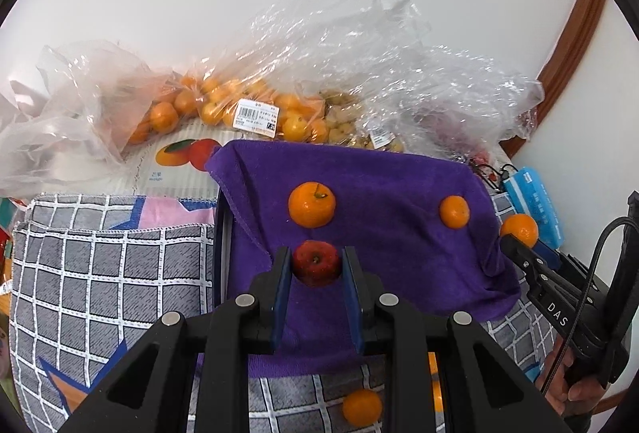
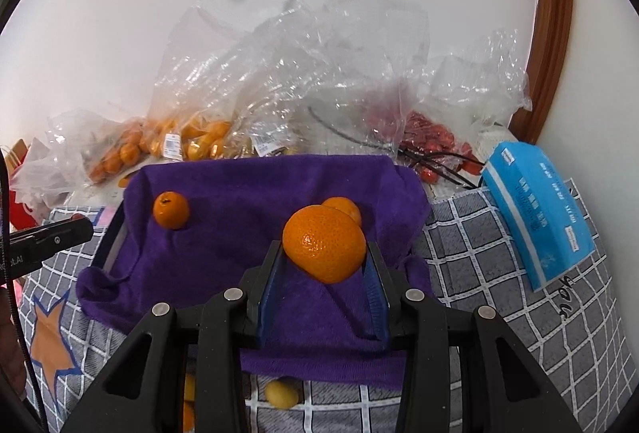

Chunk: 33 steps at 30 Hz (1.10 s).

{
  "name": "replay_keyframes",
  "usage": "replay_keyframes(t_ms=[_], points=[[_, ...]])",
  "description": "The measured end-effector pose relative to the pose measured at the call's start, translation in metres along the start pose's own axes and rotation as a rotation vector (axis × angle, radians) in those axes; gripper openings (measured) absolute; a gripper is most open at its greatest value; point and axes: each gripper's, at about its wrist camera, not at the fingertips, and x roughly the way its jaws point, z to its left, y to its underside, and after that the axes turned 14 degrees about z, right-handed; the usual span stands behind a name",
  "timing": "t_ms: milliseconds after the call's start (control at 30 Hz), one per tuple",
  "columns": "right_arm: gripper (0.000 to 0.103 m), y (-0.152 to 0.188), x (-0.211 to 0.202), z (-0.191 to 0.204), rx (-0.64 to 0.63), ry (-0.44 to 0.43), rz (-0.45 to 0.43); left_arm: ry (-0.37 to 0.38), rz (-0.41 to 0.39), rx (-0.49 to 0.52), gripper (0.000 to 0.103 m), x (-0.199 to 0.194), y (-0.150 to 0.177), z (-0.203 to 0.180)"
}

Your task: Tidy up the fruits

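Fruit rides in both tongs above the purple towel [image 1: 399, 233]: the left gripper [image 1: 316, 265] pinches a small red fruit [image 1: 316, 264], perhaps a tiny apple; the right gripper [image 2: 325, 253] clasps an orange [image 2: 324, 248]. Lower each gently onto bare cloth, near but clear of the two oranges [image 1: 311, 204] already there. "DAS" marks one gripper body.
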Motion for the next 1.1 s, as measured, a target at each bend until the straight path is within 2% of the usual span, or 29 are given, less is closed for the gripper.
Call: replay_keyframes(t_ms=[533, 1100], points=[[0.039, -0.006, 0.058, -0.004, 0.007, 0.024, 0.095, -0.007, 0.084, -0.009, 0.024, 0.051, -0.013, 0.003], [0.040, -0.005, 0.075, -0.008, 0.009, 0.011, 0.131, -0.025, 0.132, -0.014, 0.024, 0.076, -0.016, 0.006]])
